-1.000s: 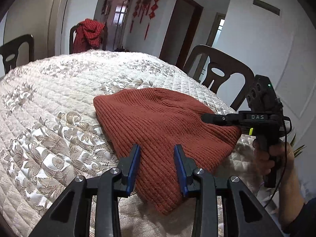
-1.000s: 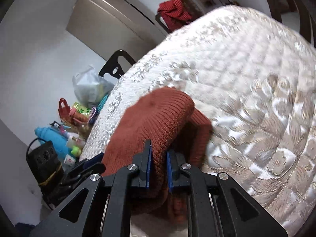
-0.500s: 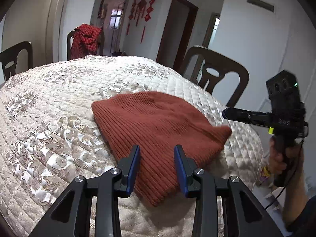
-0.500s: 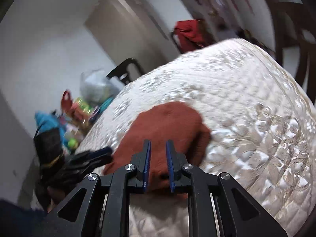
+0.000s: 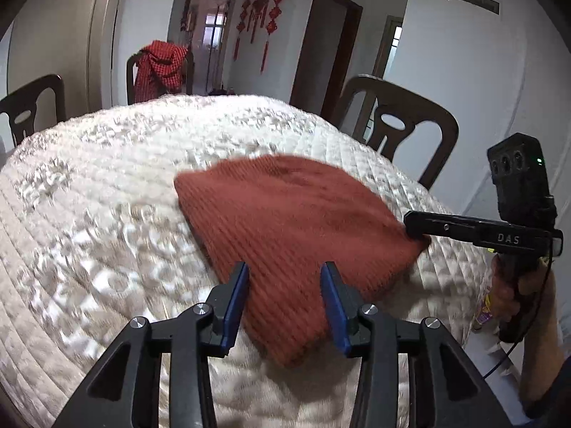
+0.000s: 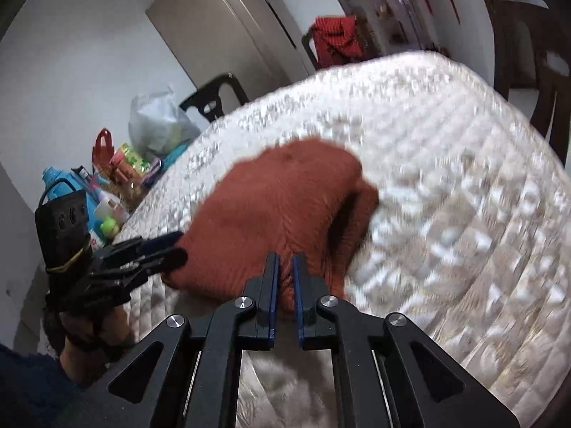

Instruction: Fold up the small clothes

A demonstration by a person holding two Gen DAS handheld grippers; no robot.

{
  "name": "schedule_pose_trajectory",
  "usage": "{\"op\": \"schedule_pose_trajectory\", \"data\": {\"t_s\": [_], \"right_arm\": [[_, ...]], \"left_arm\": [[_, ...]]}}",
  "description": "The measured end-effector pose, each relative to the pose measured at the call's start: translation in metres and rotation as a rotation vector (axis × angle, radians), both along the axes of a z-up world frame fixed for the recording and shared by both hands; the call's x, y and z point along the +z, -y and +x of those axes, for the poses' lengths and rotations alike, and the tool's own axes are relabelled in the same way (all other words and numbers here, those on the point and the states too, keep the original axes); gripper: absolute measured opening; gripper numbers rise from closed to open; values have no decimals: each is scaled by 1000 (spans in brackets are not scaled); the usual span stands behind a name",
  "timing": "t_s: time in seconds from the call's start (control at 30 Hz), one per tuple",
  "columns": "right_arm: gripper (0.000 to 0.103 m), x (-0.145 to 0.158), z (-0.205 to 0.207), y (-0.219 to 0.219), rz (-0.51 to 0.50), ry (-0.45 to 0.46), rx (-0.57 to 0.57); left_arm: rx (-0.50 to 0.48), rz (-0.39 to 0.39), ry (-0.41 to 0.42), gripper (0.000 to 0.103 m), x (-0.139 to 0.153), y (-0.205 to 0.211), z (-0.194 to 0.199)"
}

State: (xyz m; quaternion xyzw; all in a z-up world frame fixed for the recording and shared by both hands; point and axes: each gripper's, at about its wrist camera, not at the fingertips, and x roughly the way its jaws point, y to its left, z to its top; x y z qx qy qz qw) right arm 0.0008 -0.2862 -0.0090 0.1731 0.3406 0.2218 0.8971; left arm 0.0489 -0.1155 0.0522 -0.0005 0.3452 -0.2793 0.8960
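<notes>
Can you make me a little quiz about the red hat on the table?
1. True or false: the hat lies on a quilted table cover.
2. Which tool has hat fabric pinched between its fingers? A) the left tool B) the right tool
3. Fill in: a red checked cloth hangs over a ____ behind the table.

Key:
1. True.
2. B. The right tool's jaws are closing on a fold of the hat's edge; the left tool's jaws are opening, blue pads apart, with the hat lying between them unpinched.
3. Chair.
</notes>
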Motion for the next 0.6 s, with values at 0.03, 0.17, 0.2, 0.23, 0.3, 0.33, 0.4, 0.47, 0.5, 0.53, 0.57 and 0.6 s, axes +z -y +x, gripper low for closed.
{"op": "schedule_pose_trajectory", "data": {"t_s": [0.03,0.17,0.2,0.23,0.3,0.33,0.4,0.47,0.5,0.53,0.57,0.6], "right_arm": [[8,7,1,-2,3,23,-8],[8,12,20,-8,-8,37,-31],[8,10,25,-10,-12,32,-32],[8,4,32,-12,-16,12,-41],[8,-11,45,-12,-43,-48,-73],[8,-17,45,-10,-22,-48,-81],[8,-18,42,-4,23,-49,-85],[8,-16,39,-1,15,-50,-86],[8,-15,38,0,12,-53,-86],[8,-11,40,1,12,-53,-88],[8,-8,43,1,7,-49,-95],[8,-4,47,0,-3,-43,-104]], "left_arm": [[8,3,14,45,4,1,4],[33,6,13,45,8,9,29],[34,8,-1,45,3,9,33],[37,16,-20,45,-3,11,38],[48,18,-36,46,-15,10,40],[48,5,-39,46,-15,8,39],[52,-6,-48,46,-15,3,37],[50,3,-48,46,-15,3,36],[48,8,-51,46,-13,3,36],[51,12,-55,46,-12,4,38],[56,17,-56,46,-9,5,41],[60,24,-52,46,-7,7,46]]}}
